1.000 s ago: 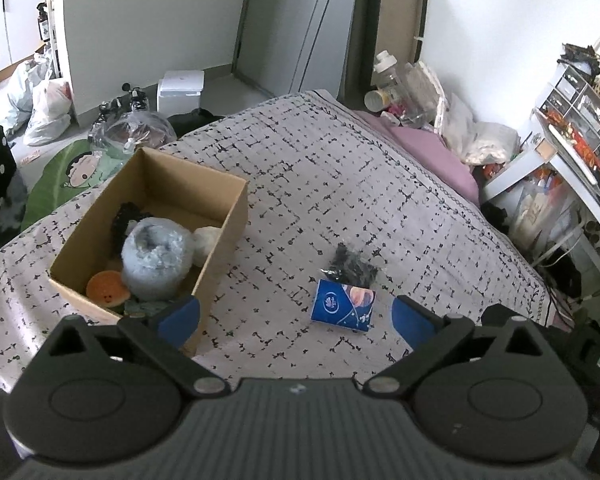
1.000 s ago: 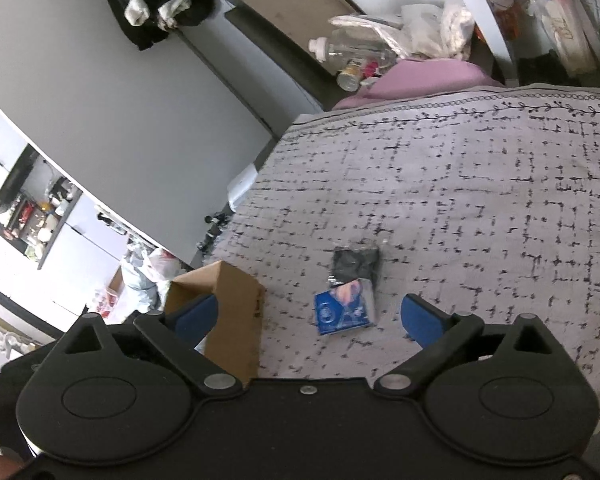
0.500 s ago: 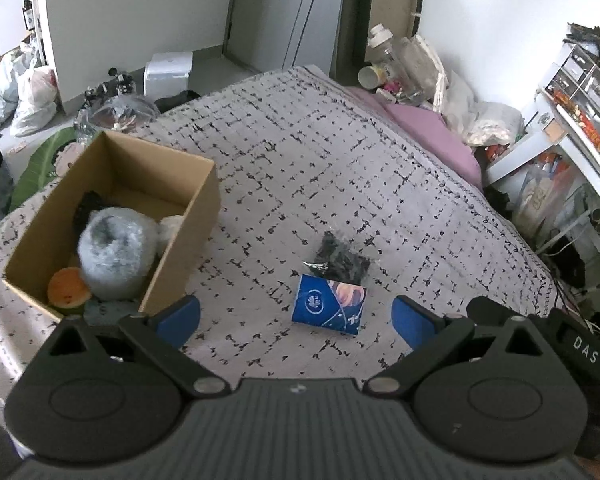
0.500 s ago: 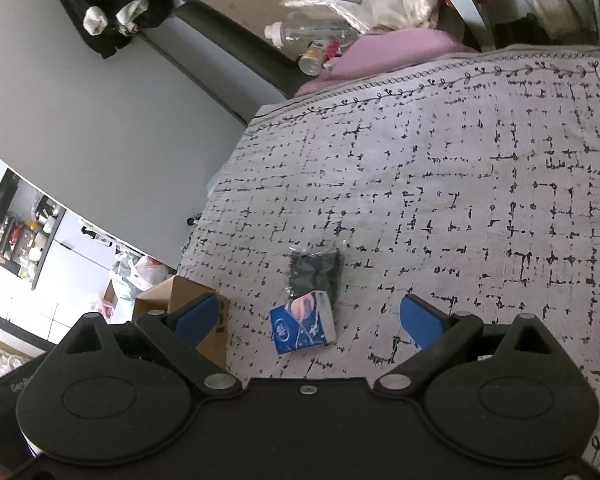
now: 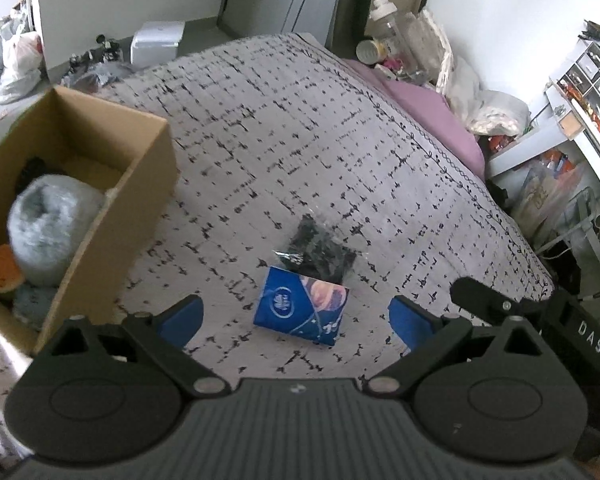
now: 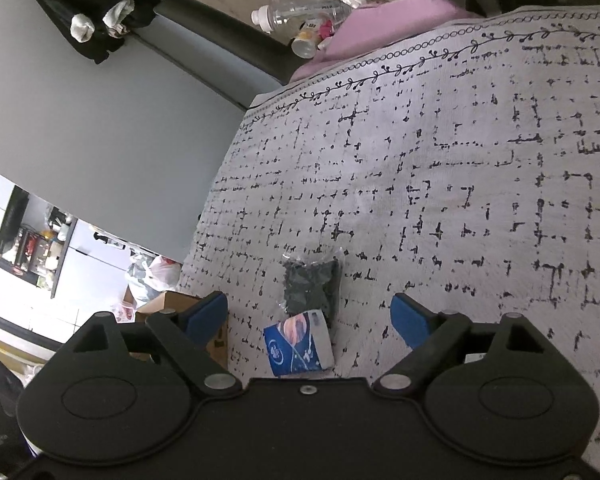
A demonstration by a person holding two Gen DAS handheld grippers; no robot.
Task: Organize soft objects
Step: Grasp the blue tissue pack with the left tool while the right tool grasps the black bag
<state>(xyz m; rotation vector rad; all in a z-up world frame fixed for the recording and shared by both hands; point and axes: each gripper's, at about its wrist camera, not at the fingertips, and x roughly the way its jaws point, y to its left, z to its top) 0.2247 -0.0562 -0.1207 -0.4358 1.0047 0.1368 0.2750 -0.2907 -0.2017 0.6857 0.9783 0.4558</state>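
Your left gripper (image 5: 296,318) is spread wide, nothing between its blue pads. Your right gripper (image 6: 310,318) is also spread and has just been closing a little, empty too. The blue printed tissue pack (image 5: 301,310) lies on the grey patterned bed cover (image 5: 292,128), touching the clear bag of black bits (image 5: 320,250) just beyond it. The brown cardboard box (image 5: 140,196) sits left, with a grey fluffy bundle (image 5: 50,224) inside.

A bed (image 5: 300,128) with a grey, black-flecked cover fills the view. A pink pillow (image 5: 432,116) lies at its two o'clock edge, clear plastic bottles (image 5: 388,24) beyond it. A white box (image 5: 158,42) sits on the floor at eleven o'clock. Dark clothes (image 6: 96,12) hang at upper left.
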